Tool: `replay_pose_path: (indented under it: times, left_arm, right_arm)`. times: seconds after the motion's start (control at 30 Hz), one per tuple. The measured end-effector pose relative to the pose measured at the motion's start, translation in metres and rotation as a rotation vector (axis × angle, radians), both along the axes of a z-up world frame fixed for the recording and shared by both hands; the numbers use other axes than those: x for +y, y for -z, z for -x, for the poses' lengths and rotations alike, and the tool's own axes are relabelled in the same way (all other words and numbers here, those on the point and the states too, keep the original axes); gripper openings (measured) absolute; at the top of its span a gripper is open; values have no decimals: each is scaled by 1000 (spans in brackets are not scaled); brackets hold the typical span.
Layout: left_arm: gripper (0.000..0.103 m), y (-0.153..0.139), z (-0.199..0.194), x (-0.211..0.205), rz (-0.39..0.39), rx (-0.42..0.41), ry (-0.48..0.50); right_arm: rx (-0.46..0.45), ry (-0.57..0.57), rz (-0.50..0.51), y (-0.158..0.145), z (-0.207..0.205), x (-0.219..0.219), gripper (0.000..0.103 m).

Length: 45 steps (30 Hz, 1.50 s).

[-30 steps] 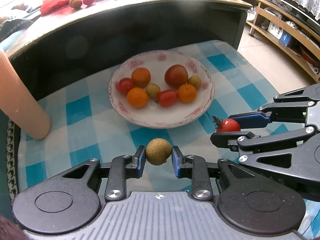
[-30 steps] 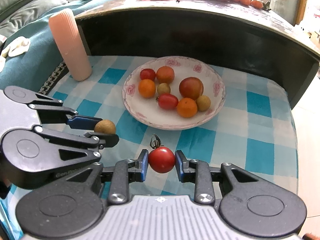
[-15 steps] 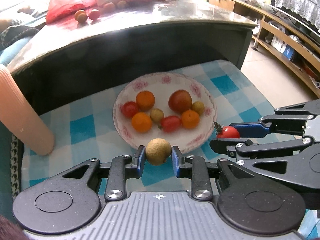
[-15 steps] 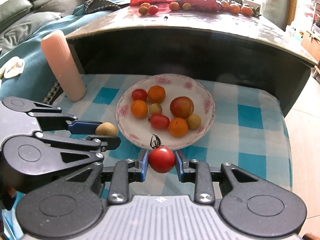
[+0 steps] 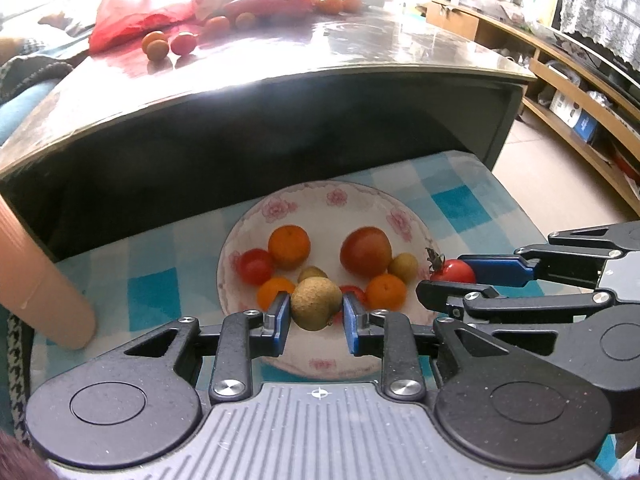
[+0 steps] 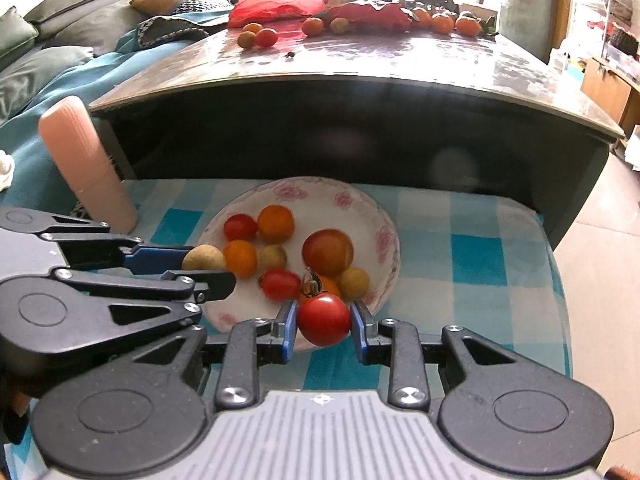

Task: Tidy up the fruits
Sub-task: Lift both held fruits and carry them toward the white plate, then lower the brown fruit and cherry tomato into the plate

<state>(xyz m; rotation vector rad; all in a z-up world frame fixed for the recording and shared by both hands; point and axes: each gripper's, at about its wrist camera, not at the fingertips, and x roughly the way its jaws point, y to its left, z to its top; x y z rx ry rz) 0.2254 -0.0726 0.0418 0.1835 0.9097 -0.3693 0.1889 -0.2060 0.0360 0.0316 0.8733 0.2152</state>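
Now both jaws are clamped: left gripper (image 5: 316, 310) on a tan, rough-skinned longan (image 5: 315, 303), right gripper (image 6: 324, 326) on a glossy red cherry tomato (image 6: 323, 319) with its dried stem up. Since a second ago both have carried forward from over the checked cloth (image 6: 476, 256) to above the near rim of the floral plate (image 5: 328, 197). Likely release comes next, adding to the fruit already piled there.

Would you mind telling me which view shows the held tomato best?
The right wrist view: the tomato sits whole and close, stem up, clamped in the right gripper. In the left wrist view the tomato is smaller and partly hidden by that gripper's fingers.
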Motion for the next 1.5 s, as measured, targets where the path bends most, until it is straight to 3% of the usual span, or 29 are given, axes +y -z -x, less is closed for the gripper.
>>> replay_pose_path:
  times: [0.73, 1.5]
  left_arm:
    - [34, 17, -31, -4, -4, 9, -35]
    - [35, 26, -39, 2, -6, 15, -57]
  right_arm:
    - [-24, 26, -27, 20, -38, -7, 44]
    - [-58, 28, -26, 31, -45, -1, 44]
